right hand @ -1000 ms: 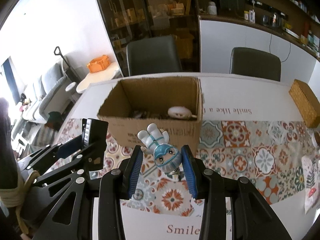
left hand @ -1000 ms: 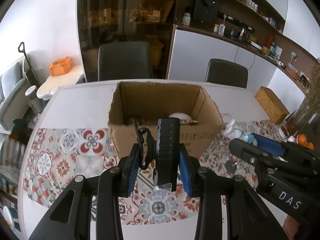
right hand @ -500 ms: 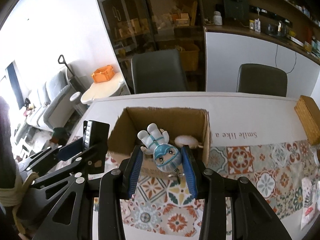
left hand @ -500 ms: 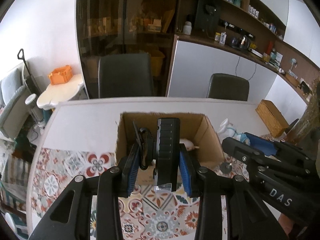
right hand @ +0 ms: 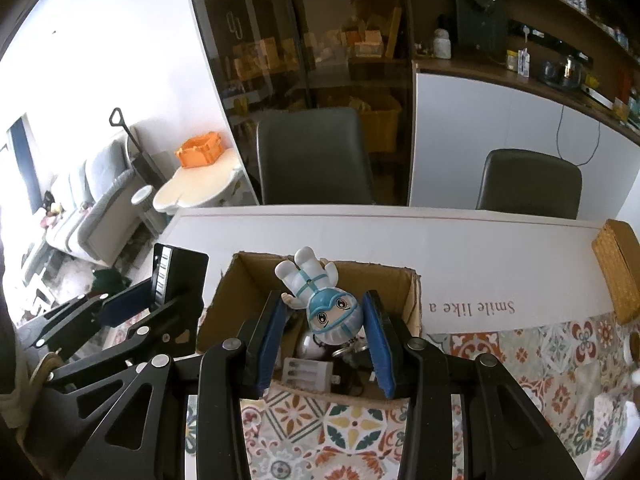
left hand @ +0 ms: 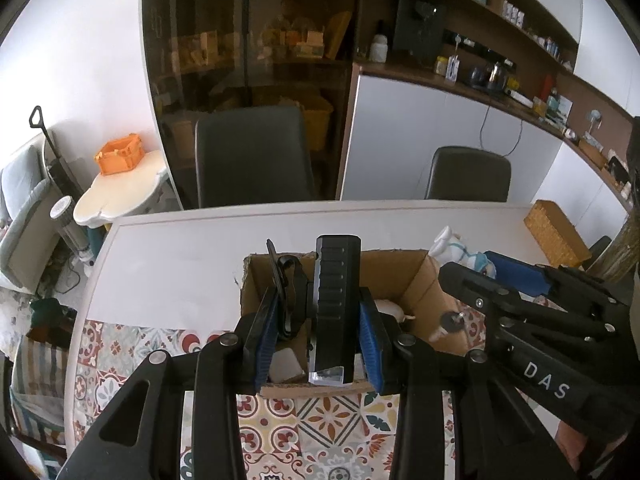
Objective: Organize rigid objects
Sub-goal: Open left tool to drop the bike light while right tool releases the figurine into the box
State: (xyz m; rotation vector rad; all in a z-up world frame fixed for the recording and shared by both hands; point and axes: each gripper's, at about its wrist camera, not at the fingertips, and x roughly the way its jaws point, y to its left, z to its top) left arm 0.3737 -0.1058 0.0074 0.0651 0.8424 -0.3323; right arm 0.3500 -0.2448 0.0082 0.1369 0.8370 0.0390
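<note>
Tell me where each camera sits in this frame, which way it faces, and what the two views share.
Left wrist: mounted on the left tool, looking forward and down into the cardboard box; its fingers grip a black device, and the right tool shows at right.
Right wrist: mounted on the right tool, looking over the same box; its fingers hold a toy figure, and the left tool shows at left.
Shared: box, tiled table cover, grey chairs, orange crate.
</note>
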